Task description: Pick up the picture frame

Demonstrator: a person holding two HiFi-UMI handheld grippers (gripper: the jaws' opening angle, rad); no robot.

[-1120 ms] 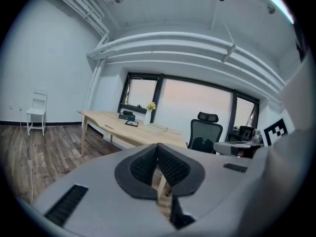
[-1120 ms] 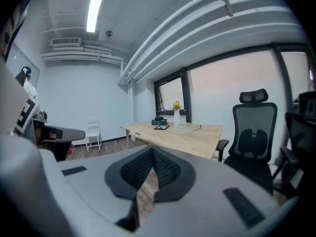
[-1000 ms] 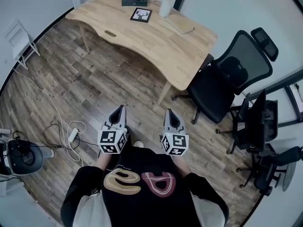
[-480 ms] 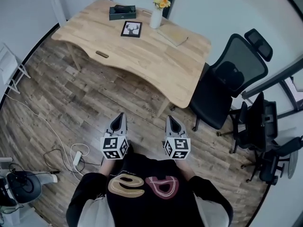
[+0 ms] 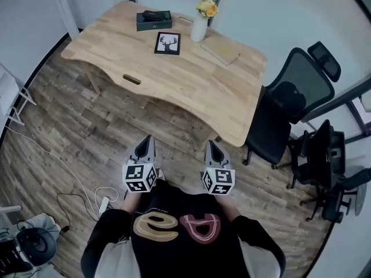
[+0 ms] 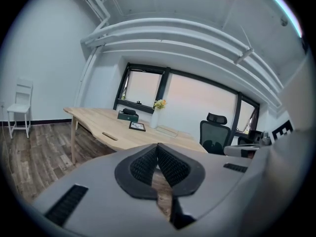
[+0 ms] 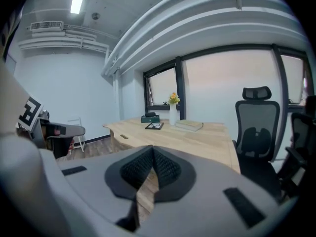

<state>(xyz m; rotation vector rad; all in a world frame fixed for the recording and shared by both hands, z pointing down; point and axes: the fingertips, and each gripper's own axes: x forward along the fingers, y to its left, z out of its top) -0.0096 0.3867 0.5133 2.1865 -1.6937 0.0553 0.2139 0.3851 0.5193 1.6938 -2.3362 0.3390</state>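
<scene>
The picture frame (image 5: pixel 167 43), black with a deer print, lies flat on the far part of the wooden desk (image 5: pixel 174 80). It shows small in the left gripper view (image 6: pixel 137 126) and the right gripper view (image 7: pixel 154 126). My left gripper (image 5: pixel 146 140) and right gripper (image 5: pixel 210 145) hang side by side over the floor, in front of the person's chest and short of the desk's near edge. Both are shut and hold nothing, well apart from the frame.
On the desk stand a white vase with flowers (image 5: pixel 200 22), a dark box (image 5: pixel 154 20) and a book (image 5: pixel 221 49). Black office chairs (image 5: pixel 284 112) crowd the right side. A cable and power strip (image 5: pixel 104 204) lie on the wooden floor at the left.
The person has walked toward the desk with both grippers held out; the desk and frame sit closer and lower in the head view. Both grippers stay shut.
</scene>
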